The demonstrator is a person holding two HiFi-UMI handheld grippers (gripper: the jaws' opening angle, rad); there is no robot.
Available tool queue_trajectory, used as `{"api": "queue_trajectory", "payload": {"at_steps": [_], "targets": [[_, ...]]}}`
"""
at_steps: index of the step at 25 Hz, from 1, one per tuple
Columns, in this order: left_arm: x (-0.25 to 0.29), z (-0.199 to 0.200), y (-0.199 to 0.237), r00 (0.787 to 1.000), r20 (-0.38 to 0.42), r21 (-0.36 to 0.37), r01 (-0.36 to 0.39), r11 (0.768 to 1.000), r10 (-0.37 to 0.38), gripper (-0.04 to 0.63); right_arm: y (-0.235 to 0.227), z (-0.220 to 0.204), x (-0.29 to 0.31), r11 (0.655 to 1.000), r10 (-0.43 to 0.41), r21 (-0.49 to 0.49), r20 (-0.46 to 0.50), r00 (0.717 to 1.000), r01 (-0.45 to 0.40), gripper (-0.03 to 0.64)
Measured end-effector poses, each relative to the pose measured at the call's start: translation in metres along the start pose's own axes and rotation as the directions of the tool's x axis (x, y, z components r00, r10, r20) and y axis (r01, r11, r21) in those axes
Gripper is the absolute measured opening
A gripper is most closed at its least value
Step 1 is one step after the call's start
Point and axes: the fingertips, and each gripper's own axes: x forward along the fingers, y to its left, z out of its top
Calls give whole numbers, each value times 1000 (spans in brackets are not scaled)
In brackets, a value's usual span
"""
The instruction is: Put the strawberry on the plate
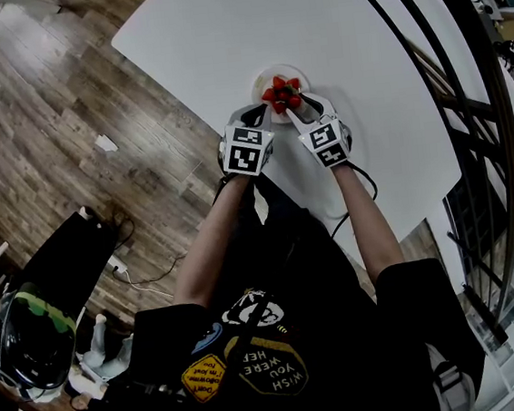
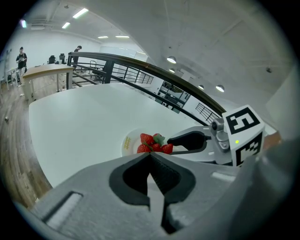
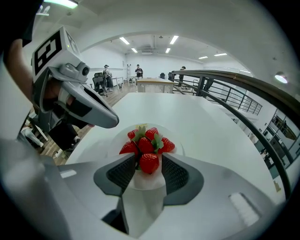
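A small white plate on the white table holds a pile of red strawberries. Both grippers sit at its near rim. In the right gripper view, the nearest strawberry lies on the plate between the jaws of my right gripper. The jaws stand slightly apart from it on both sides, so the gripper is open. My left gripper is shut and empty, just short of the plate and the strawberries. In the head view the left gripper and right gripper flank the pile.
The white table ends at an edge on the left above a wooden floor. A dark railing runs along the right. A black chair and bags stand at lower left. People stand far off across the room.
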Motion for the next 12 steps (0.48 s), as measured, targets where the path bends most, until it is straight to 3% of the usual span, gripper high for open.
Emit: {"api": "queue_trajectory", "payload": {"at_steps": [12], "targets": [[-22,14,-4,999,45,34,-16,999,15,5,-12,17,-49,993,-86,88,92,992,78,138]]}}
